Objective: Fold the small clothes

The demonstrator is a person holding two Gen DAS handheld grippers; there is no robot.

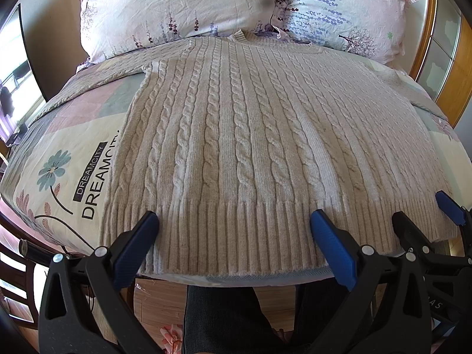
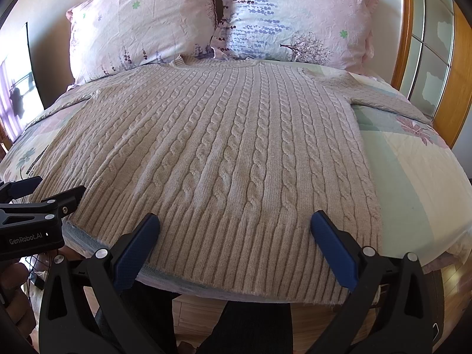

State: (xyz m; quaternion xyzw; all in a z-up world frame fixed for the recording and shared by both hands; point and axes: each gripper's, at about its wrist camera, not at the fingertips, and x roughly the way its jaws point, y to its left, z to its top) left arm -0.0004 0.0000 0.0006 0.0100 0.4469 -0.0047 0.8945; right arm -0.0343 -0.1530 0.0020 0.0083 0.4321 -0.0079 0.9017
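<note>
Sweater, one, flat beneath two pillows; both claws gaping.

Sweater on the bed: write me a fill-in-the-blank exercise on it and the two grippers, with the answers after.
1. The beige sweater lies spread flat on the ____.
2. Its collar points toward the two ____ at the head.
3. Both the left gripper and the right gripper have their jaws ____.
4. Both hover over the sweater's ribbed ____.

Answers: bed; pillows; open; hem
</note>
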